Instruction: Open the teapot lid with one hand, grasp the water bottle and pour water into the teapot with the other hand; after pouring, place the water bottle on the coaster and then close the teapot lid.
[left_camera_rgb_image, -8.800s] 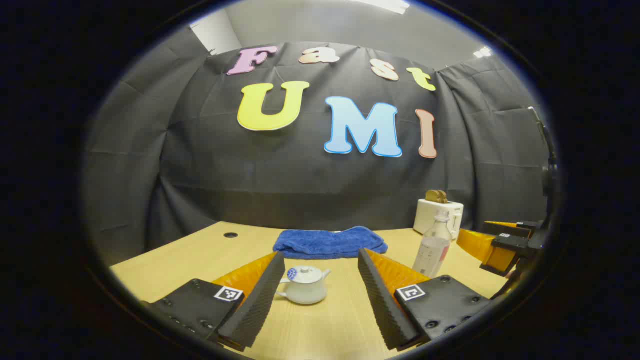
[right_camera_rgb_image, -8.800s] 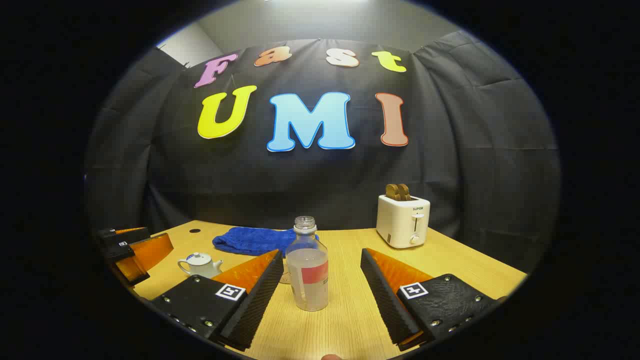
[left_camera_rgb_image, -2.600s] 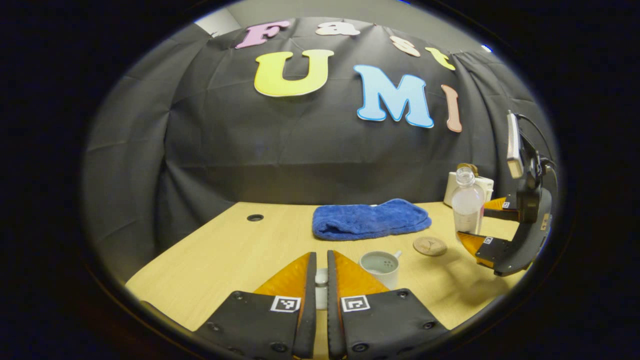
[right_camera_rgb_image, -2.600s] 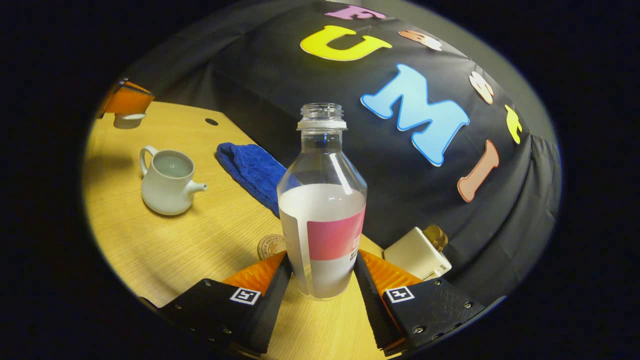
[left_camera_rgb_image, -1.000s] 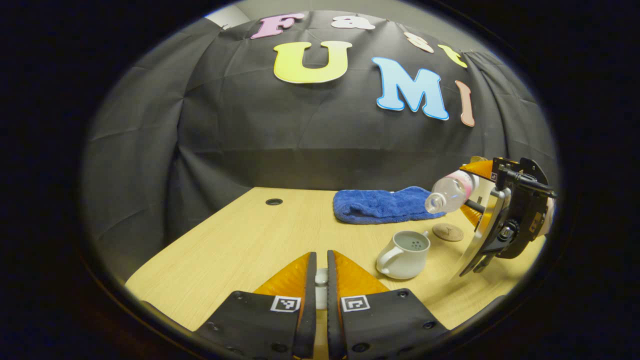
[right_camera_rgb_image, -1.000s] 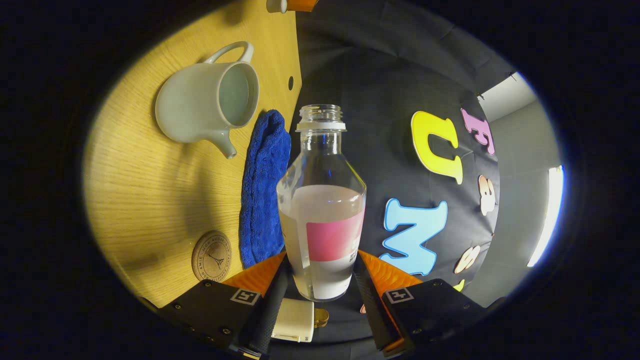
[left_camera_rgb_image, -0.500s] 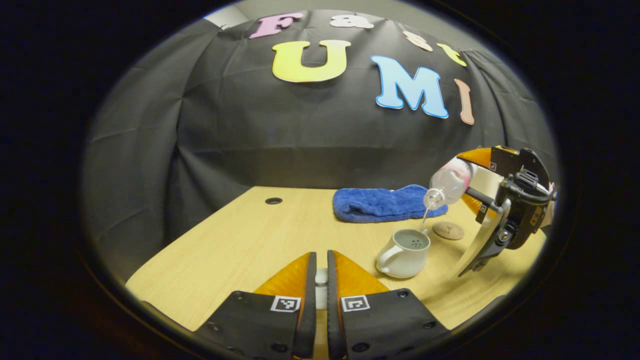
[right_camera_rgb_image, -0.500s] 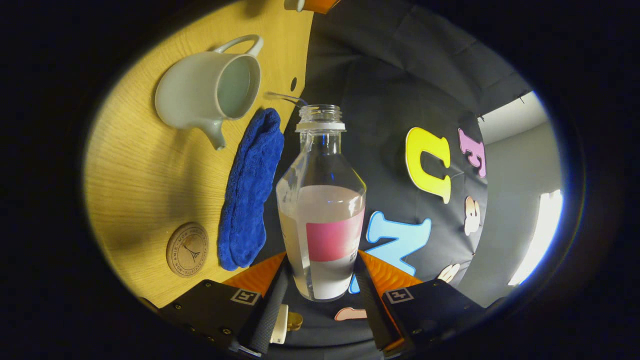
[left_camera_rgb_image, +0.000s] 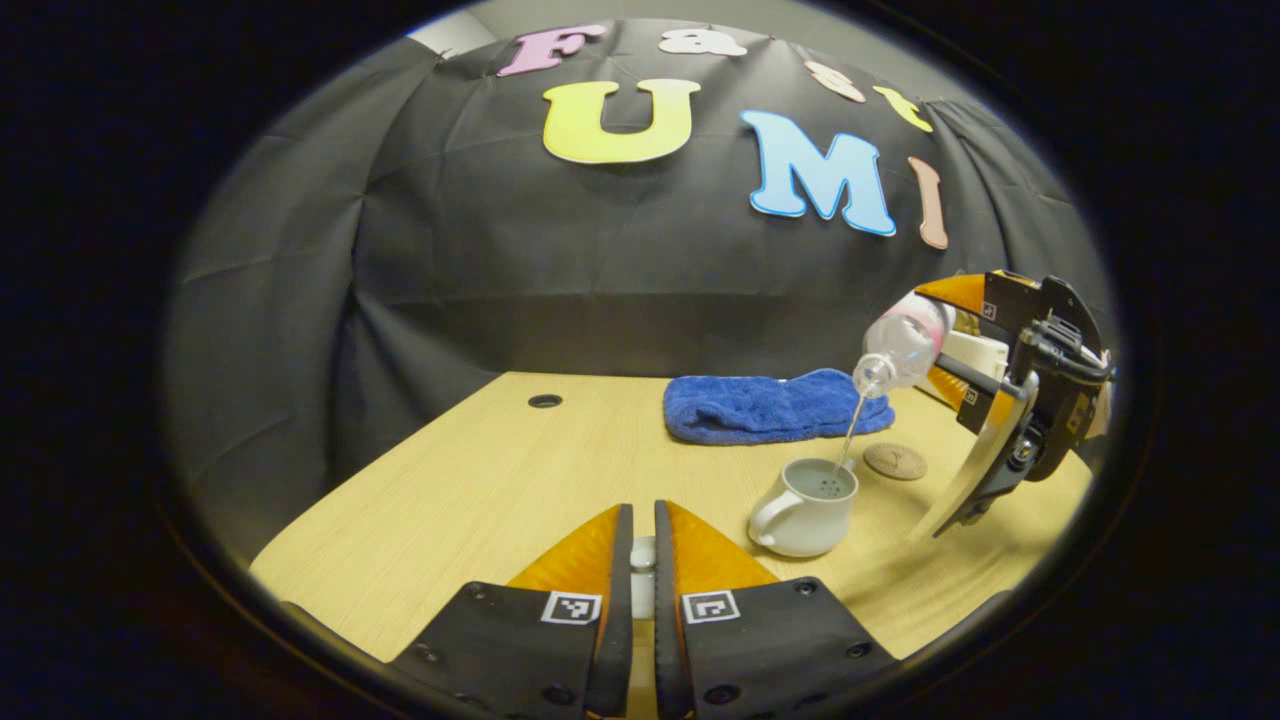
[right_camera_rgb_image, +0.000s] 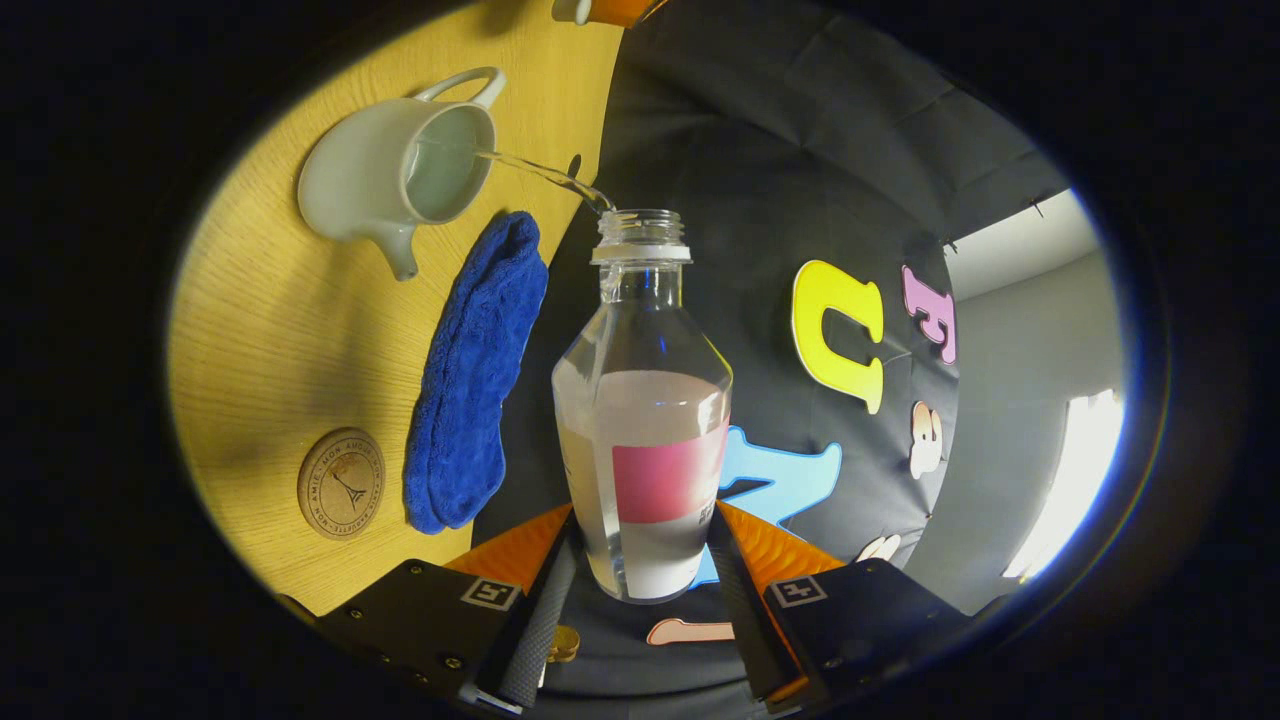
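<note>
**Now the water was going in**

The pouring step was in hand. The right hand-held gripper (right_camera_rgb_image: 640, 580) was pinching the water bottle (right_camera_rgb_image: 643, 420) low on its body, one finger on each side. In the left gripper view, that same right hand-held gripper (left_camera_rgb_image: 975, 350) held the water bottle (left_camera_rgb_image: 900, 345) tipped over, mouth down, above the teapot (left_camera_rgb_image: 805, 505). A thin stream of water (left_camera_rgb_image: 848, 430) ran from the mouth into the open top.

The left hand-held gripper (left_camera_rgb_image: 643, 590) was pressed nearly together on the small white lid (left_camera_rgb_image: 642, 578), held away from the teapot, low over the bench (left_camera_rgb_image: 480, 480).

The teapot (right_camera_rgb_image: 385, 190) was white, with a loop handle on one side and a short spout on the other. It stood upright on the bench, lid off, and little strainer holes showed inside. The water bottle was clear, had no cap, wore a pink and white label, and had water left in it.

Next, I think, the bottle had to be tipped back up when the pot had enough. Then it had to go down on the round cork coaster (right_camera_rgb_image: 341, 484), which lay on the bench just beside the blue towel (right_camera_rgb_image: 475, 380) and near the teapot. The bottle's bottom should land flat in the middle, so it would not wobble. After that the lid had to go back on.
</note>
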